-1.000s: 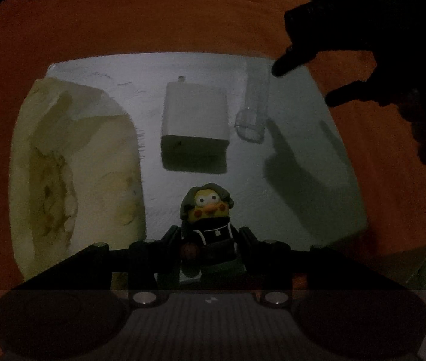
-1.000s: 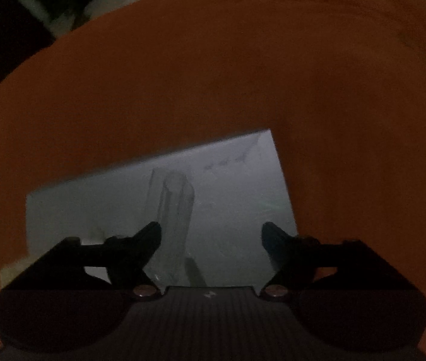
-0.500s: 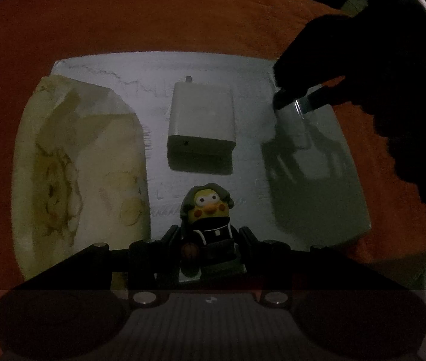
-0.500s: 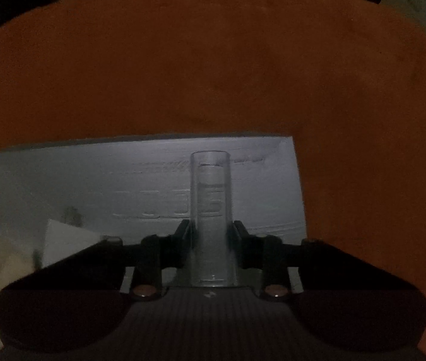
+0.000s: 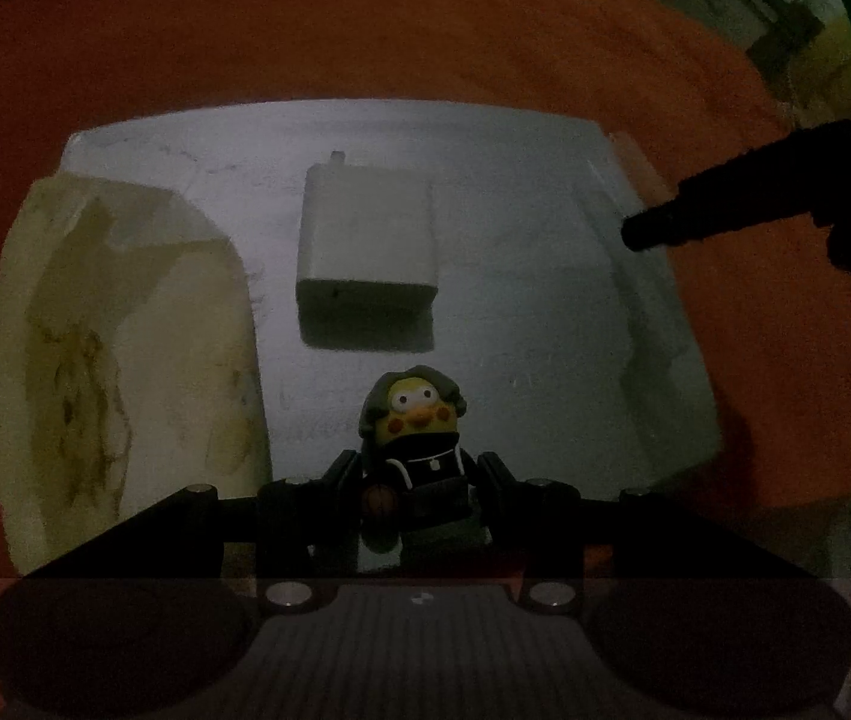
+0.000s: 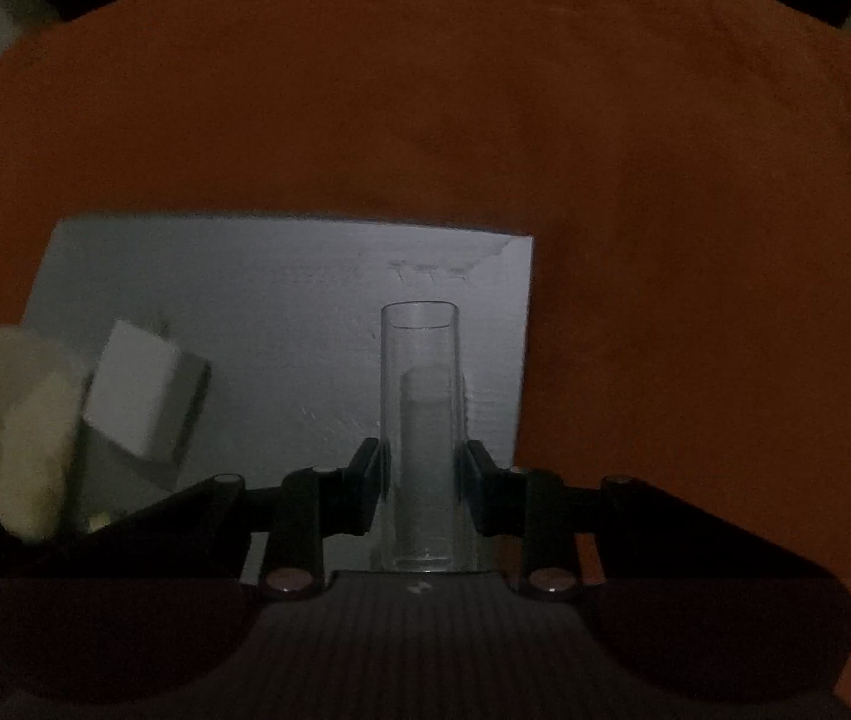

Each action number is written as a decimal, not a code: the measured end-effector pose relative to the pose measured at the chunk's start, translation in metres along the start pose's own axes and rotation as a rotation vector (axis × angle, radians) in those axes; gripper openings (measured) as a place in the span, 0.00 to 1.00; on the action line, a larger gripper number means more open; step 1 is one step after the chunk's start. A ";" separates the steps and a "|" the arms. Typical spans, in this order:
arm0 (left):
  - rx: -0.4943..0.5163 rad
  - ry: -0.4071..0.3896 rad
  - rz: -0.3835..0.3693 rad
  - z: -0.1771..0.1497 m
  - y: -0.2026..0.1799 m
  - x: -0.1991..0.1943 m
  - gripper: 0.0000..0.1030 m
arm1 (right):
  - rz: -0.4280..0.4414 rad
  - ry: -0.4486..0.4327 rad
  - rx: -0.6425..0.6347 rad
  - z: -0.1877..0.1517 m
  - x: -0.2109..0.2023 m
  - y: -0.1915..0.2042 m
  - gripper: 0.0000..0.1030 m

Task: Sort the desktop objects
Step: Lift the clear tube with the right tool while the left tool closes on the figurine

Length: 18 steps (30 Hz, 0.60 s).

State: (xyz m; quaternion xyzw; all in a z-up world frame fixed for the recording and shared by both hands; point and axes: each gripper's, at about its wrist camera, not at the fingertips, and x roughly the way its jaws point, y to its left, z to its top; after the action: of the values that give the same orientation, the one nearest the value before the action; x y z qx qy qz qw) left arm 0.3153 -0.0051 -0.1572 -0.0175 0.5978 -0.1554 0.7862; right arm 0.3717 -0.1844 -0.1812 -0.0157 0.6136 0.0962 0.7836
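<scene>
My left gripper [image 5: 418, 480] is shut on a small yellow-faced toy figure [image 5: 416, 420] in black clothes, held over the near edge of a white board [image 5: 515, 192]. My right gripper [image 6: 420, 480] is shut on a clear plastic tube [image 6: 419, 420], held above the right part of the same board [image 6: 281, 276]. A white charger block [image 5: 365, 246] lies on the board's middle; it also shows in the right wrist view [image 6: 137, 396]. A right gripper finger [image 5: 725, 204] shows dark at the left wrist view's right side.
A crumpled cream paper wrapper [image 5: 119, 348] lies on the board's left side and shows in the right wrist view [image 6: 5, 420]. The board rests on an orange cloth [image 6: 485, 90] that covers the table. Dark clutter stands beyond the cloth's far edge.
My right gripper closed on the clear tube and lifted it off the board, moving right. My left gripper stays shut on the toy figure and has barely moved.
</scene>
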 end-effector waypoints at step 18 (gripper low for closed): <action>-0.011 0.014 0.004 0.006 -0.004 -0.007 0.49 | -0.005 0.037 0.014 -0.012 0.003 0.009 0.70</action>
State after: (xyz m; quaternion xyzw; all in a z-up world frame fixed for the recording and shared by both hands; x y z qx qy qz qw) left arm 0.3180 -0.0082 -0.1484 -0.0194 0.6044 -0.1509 0.7821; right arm 0.3594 -0.1773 -0.1860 -0.0135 0.6286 0.0894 0.7725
